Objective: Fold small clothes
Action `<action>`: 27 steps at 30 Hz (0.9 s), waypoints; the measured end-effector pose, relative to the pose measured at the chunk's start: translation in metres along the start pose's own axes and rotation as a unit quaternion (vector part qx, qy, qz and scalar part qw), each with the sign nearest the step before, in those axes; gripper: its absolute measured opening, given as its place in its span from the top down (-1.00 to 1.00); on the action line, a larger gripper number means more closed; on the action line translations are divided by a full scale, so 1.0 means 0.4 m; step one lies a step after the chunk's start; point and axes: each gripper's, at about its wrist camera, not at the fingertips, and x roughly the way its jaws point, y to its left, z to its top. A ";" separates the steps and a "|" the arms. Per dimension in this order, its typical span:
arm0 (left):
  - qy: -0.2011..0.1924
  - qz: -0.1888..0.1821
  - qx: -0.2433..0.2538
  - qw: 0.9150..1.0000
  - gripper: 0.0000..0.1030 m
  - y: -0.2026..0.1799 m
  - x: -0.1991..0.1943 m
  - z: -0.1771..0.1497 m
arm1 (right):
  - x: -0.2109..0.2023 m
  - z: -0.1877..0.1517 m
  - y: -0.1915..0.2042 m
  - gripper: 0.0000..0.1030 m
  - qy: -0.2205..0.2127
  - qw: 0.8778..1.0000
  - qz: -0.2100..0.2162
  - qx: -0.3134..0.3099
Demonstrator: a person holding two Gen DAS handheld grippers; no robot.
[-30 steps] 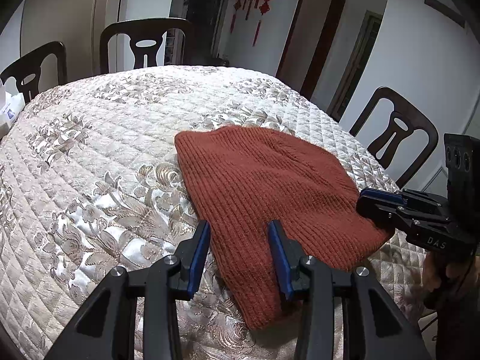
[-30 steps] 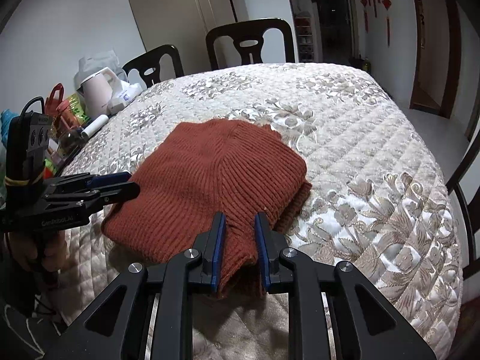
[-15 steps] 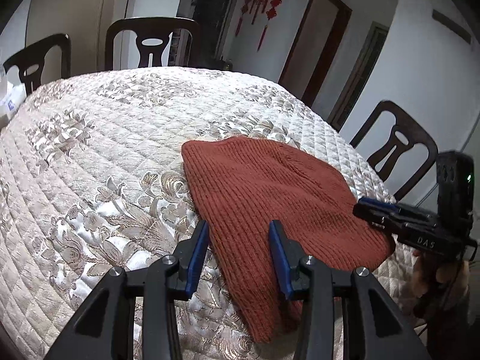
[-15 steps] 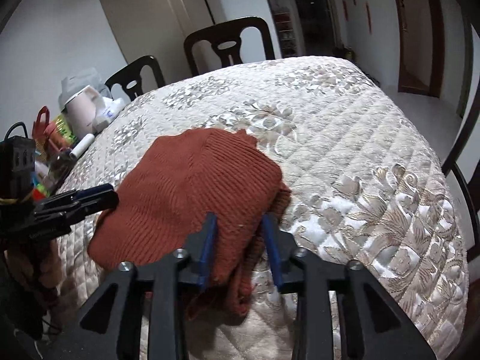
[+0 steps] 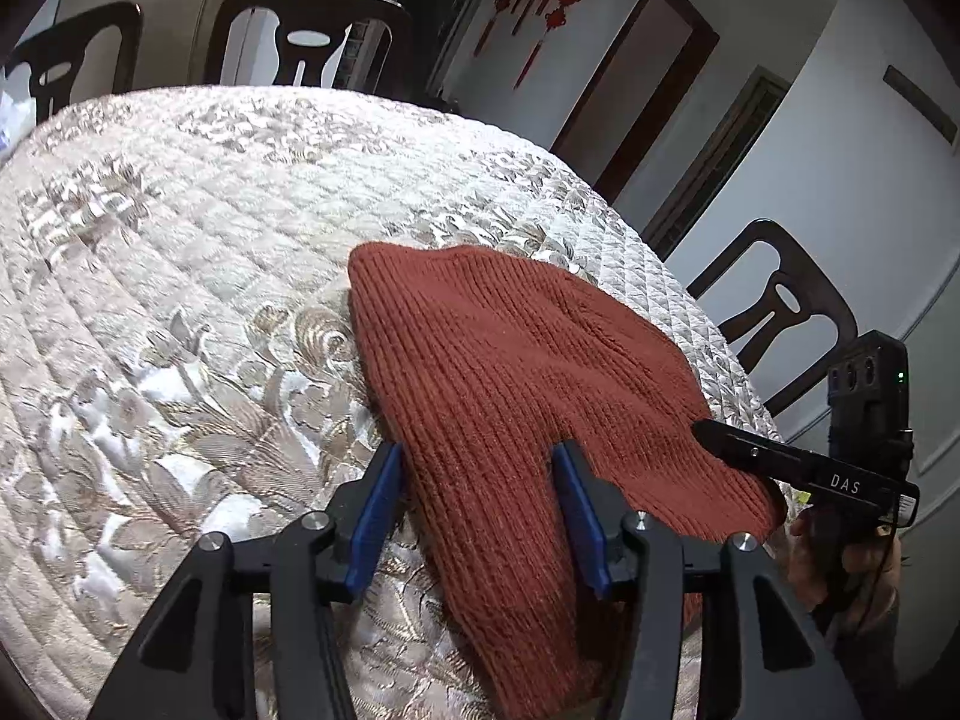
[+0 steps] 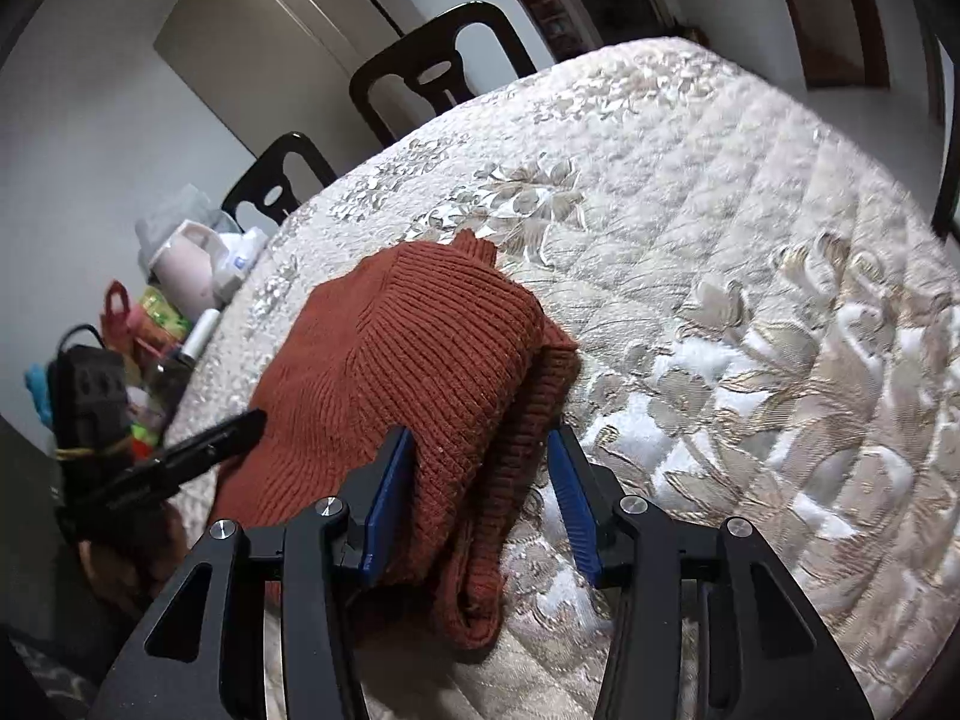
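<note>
A rust-red knitted garment lies folded on the quilted floral tablecloth. My left gripper hangs over its near edge. Its jaws are opening with the cloth lying between them and neither blue pad pressing. In the right wrist view the garment shows a doubled layer at its near right corner. My right gripper straddles that corner. Its jaws are opening too, with a gap beside the right pad. Each gripper also shows in the other's view: the right gripper and the left gripper.
Dark wooden chairs ring the table, one at its right side. A pale kettle, bags and a bottle crowd the table's left edge in the right wrist view. A hand holds the right gripper's handle.
My right gripper's jaws have spread off the garment's folded corner that they pinched a second ago. The left jaws have widened. Both grippers sank a little and rolled.
</note>
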 end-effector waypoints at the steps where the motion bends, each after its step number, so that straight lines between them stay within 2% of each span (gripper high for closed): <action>1: 0.002 -0.002 -0.001 1.000 -0.13 0.001 0.005 0.001 | 0.000 0.001 0.001 0.08 0.000 1.000 0.002 -0.001; 14: 0.005 0.030 0.032 0.999 -0.22 -0.036 0.036 -0.002 | 0.020 0.023 0.007 0.10 0.009 1.000 0.014 -0.009; 20: 0.004 0.039 0.040 0.998 -0.25 -0.042 0.040 -0.001 | 0.031 0.030 0.007 0.26 0.014 1.000 0.021 -0.009; 22: 0.005 0.040 0.043 0.998 -0.20 -0.045 0.040 0.000 | 0.029 0.030 0.013 0.40 0.012 1.000 0.023 -0.012; 27: -0.002 0.047 0.057 0.997 0.06 -0.058 0.024 0.003 | 0.015 0.032 0.039 0.50 0.003 1.000 0.013 -0.023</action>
